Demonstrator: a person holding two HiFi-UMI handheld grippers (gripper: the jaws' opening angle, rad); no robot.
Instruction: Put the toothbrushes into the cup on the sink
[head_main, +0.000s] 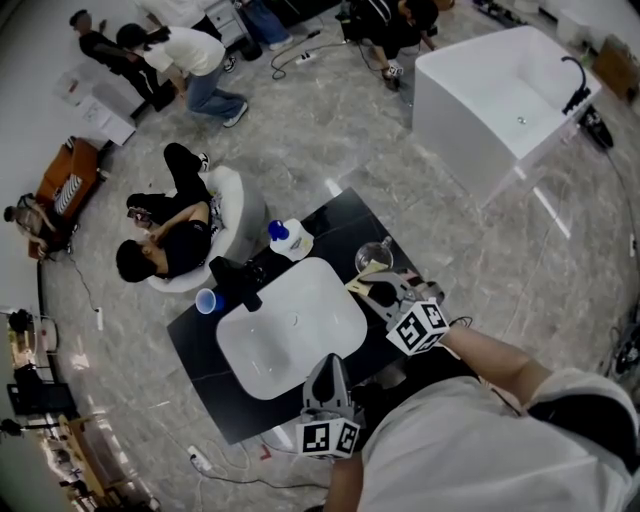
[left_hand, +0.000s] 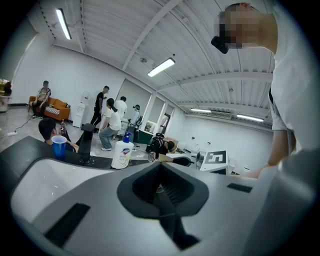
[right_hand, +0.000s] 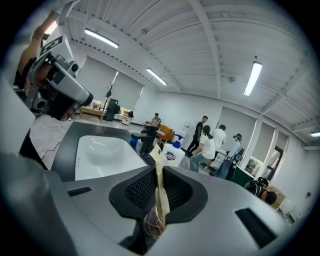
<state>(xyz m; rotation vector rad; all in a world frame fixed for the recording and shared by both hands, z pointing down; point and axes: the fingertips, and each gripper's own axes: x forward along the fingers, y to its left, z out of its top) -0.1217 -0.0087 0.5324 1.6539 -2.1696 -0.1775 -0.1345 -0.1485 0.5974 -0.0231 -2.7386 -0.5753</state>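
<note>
**Right gripper** (right_hand: 159, 196): the jaws are clamped on a flat beige strip, apparently a paper-wrapped toothbrush (right_hand: 159, 177). Its lower end is blurred and lost in the jaw throat.

In the head view only the strip's tip (head_main: 362, 273) protrudes past the right gripper (head_main: 380, 291). The tip is just beside the clear cup (head_main: 374, 254) at the far right corner of the black counter (head_main: 195, 340). Whether tip and cup touch cannot be resolved. The cup shows in the head view only.

**Left gripper** (left_hand: 159, 186): the jaws are closed together with nothing between them. In the head view it (head_main: 328, 365) sits at the near rim of the white sink (head_main: 240, 350).

The left gripper view shows the soap bottle (left_hand: 121, 152), blue cup (left_hand: 59, 146) and faucet (left_hand: 86, 142) side on.
</note>
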